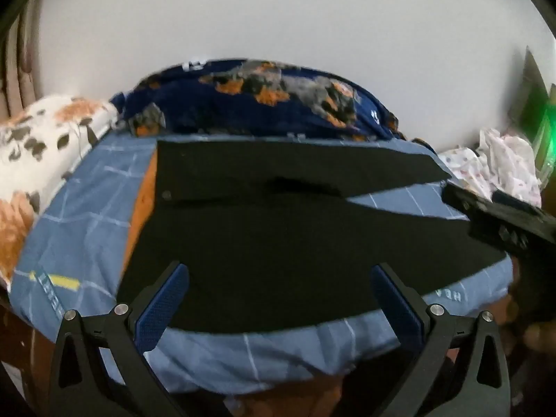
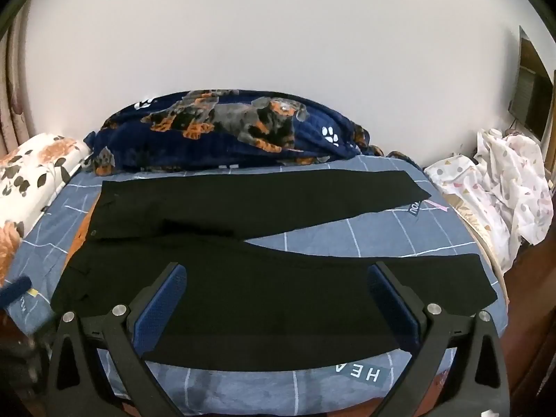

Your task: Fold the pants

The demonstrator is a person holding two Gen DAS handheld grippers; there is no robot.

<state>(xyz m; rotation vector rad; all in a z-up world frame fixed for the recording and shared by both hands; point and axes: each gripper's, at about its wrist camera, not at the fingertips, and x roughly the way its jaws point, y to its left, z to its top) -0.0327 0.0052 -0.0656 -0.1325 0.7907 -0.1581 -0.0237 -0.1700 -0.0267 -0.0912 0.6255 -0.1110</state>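
Both grippers, left gripper (image 1: 278, 299) and right gripper (image 2: 276, 299), hovering with jaws spread over flat black pants (image 2: 243, 278); risk: pinching only 1 layer, or dragging the bedsheet (image 2: 312, 389).

Black pants (image 2: 243, 243) laid flat on the blue grid bedsheet (image 2: 382, 239), legs split apart toward the right. Right claw (image 2: 278, 304) hangs wide open over the near leg, dog-print blanket (image 2: 226, 128) behind.
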